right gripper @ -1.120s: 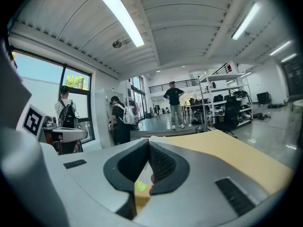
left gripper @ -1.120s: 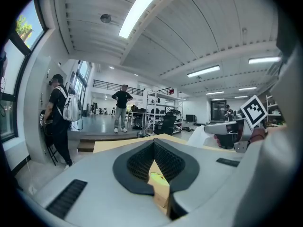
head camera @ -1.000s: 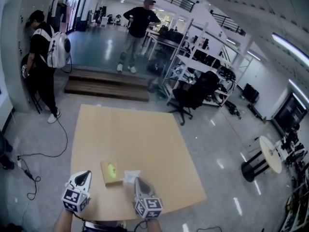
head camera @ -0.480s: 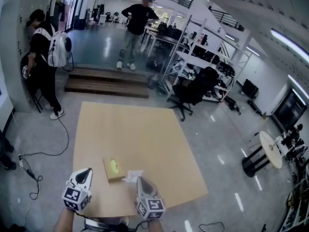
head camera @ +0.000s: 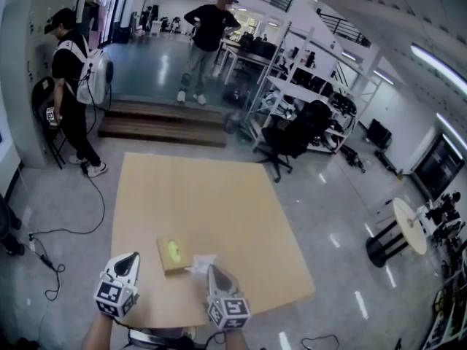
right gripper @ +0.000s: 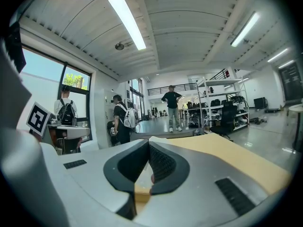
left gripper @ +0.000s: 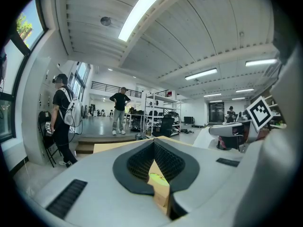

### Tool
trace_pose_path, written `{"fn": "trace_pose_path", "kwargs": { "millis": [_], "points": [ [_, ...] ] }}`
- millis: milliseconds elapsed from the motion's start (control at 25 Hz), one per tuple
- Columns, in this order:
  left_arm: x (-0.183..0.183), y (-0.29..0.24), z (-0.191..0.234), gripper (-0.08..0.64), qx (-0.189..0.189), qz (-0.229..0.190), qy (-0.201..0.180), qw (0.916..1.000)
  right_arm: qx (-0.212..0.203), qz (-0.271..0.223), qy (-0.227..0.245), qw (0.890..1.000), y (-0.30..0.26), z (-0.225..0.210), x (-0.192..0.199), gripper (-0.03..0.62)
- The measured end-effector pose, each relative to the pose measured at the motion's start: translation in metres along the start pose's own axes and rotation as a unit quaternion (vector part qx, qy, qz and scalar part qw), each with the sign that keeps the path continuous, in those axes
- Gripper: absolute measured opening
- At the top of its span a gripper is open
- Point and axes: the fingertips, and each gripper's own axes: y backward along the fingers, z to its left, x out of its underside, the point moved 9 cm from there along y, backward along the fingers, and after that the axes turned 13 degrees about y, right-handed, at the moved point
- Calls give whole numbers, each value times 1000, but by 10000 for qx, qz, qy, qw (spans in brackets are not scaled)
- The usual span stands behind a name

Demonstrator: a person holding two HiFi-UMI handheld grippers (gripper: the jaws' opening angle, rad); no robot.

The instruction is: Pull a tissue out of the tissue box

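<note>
A tan tissue box point(head camera: 172, 254) with a green slot lies on the wooden table point(head camera: 197, 195) near its front edge. A crumpled white tissue point(head camera: 201, 262) rises from the box's right side. My right gripper point(head camera: 209, 270) is shut on the tissue at its tip; in the right gripper view point(right gripper: 148, 143) a pale strip sits between the closed pads. My left gripper point(head camera: 130, 258) hovers left of the box, apart from it and shut on nothing. In the left gripper view point(left gripper: 154, 145) the box point(left gripper: 159, 186) shows below the closed pads.
A person with a white backpack point(head camera: 69, 86) stands at the far left and another person point(head camera: 208, 31) at the back. Wooden steps point(head camera: 160, 128), a black office chair point(head camera: 292, 141) and shelving point(head camera: 306, 86) lie beyond the table. A cable point(head camera: 66, 232) runs on the floor.
Both grippers, the box and the tissue stay where they were. The person with the backpack has turned and stepped a little at the far left.
</note>
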Motion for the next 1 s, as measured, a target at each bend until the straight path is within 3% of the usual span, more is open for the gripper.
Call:
{"fn": "trace_pose_path", "kwargs": {
  "millis": [1000],
  "points": [
    [5,-3,11,8,3,-7,-25,10000,-32,-33,-26,10000,-9,8,5,0]
  ]
}}
